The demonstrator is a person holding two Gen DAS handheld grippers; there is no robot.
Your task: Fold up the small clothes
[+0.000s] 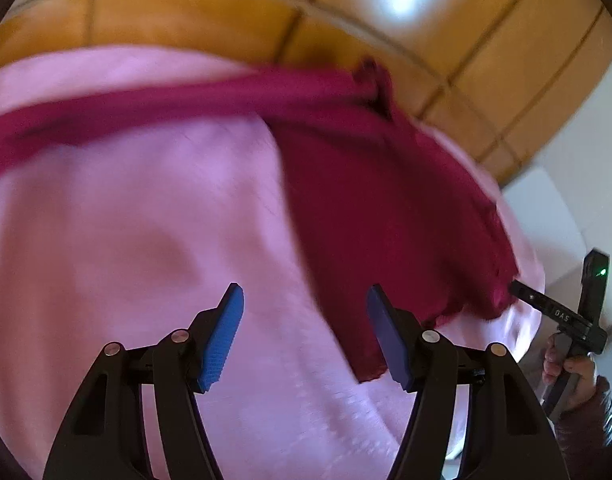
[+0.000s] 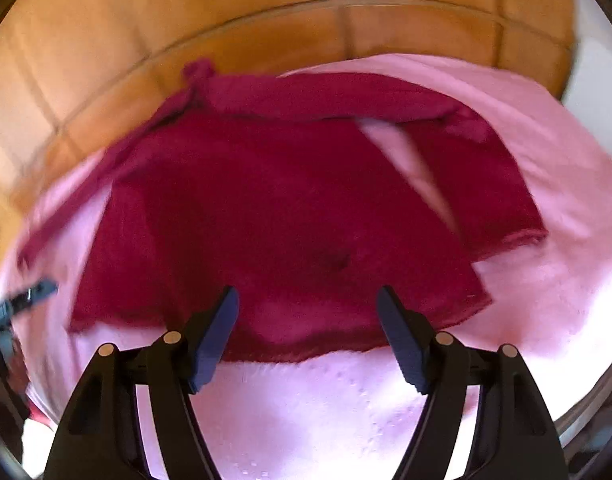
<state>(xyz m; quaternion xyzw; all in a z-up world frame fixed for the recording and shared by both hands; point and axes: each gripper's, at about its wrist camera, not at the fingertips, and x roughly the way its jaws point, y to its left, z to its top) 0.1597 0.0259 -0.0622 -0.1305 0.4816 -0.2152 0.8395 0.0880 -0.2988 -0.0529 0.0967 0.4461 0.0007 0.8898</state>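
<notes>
Both pairs of tongs gape, holding nothing: the left gripper [image 1: 305,332] over the pink cloth [image 1: 126,220], the right gripper [image 2: 307,334] at the near hem of the crimson garment [image 2: 266,220], mid-frame in the right view. Best pinch both hem corners together, then fold evenly. Its strap [image 2: 194,76] trails toward the tiled floor [image 2: 106,40], upper left, and may snag.

A home: glossy orange floor tiles [image 2: 106,40]; pink towel-like cloth [image 2: 545,160] spread out.

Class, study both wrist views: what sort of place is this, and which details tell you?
Probably a room in a home: an orange-brown tiled floor, a pink cloth spread as a work surface, and a dark red garment lying on it for folding.
</notes>
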